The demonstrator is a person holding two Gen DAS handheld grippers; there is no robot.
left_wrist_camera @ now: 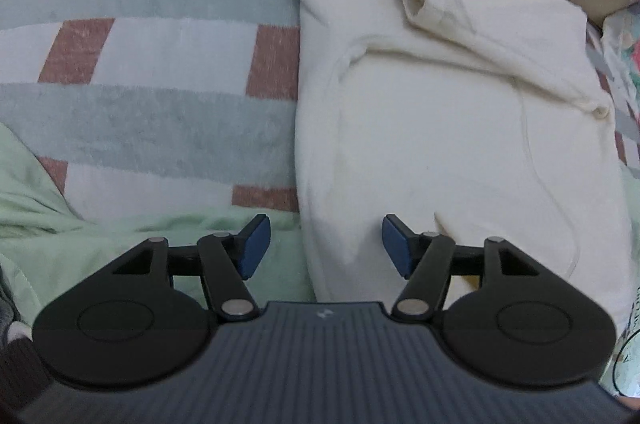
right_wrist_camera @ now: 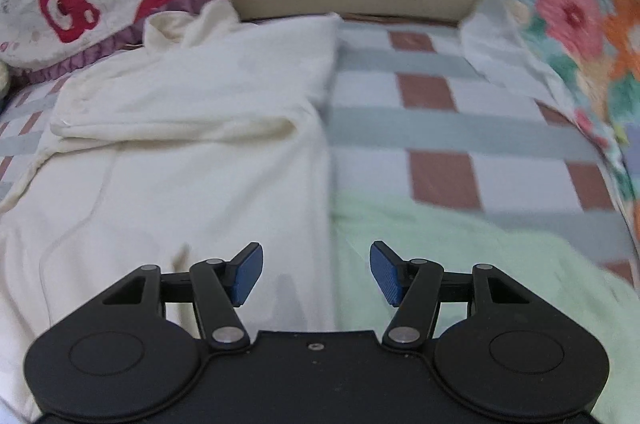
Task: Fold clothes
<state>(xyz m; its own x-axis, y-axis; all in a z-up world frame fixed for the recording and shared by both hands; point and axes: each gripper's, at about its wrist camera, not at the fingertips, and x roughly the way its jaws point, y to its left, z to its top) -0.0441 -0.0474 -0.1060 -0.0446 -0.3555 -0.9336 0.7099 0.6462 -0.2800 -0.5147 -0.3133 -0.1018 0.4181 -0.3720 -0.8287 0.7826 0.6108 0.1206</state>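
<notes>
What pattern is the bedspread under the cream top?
The plaid bedspread is white with grey-blue bands and reddish-brown squares; the left wrist view shows it best.

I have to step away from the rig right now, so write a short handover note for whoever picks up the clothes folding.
Left gripper: open, holding nothing, hovering over the left edge of the cream garment.
Right gripper: open, empty, hovering over the garment's right edge, where it meets the green cloth.
The cream garment lies on the checked blanket. Both sleeves look folded in across the chest, leaving a long narrow shape.
Done: sleeves and sides appear folded in.
Left: probably grip the near hem with both grippers and fold it up toward the collar, then smooth.
</notes>
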